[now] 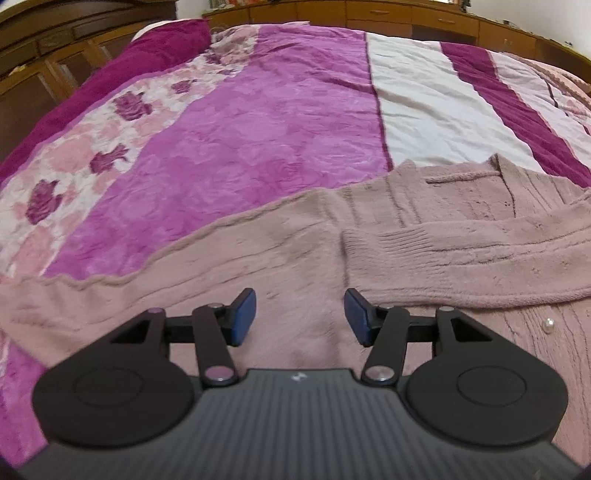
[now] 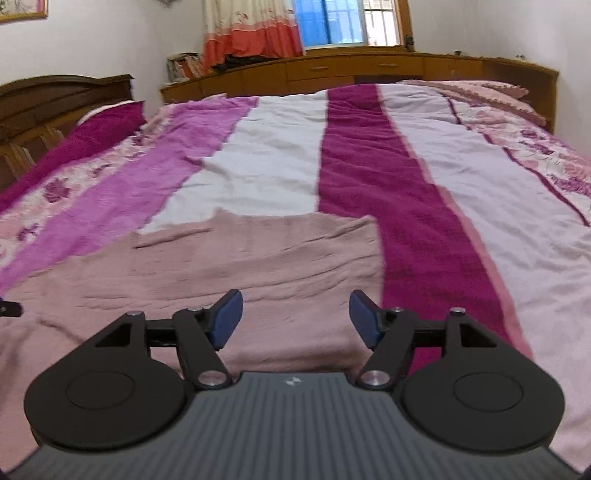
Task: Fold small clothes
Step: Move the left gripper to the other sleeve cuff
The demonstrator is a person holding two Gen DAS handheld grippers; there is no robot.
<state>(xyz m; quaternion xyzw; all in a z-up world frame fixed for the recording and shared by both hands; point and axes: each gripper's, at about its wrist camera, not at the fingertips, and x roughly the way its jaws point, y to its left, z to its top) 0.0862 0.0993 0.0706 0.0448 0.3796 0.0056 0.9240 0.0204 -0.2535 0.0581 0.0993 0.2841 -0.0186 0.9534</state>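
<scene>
Left wrist view: left tongs hung wide apart, empty, low over the dusty-pink cardigan spread on the bed. One sleeve lay folded across its body, cuff just ahead of the pads; a pearl button showed to the right. Right tongs likewise stood wide and empty above the garment's right part. Judgement: next fold wants both tongs pinching matching edges, lifting evenly, keeping the sleeve from sliding; the soft knit would stretch if dragged. Beyond lay the striped magenta-and-white bedspread, somewhat rumpled, then a dark headboard, wooden cabinets, curtain and window.
</scene>
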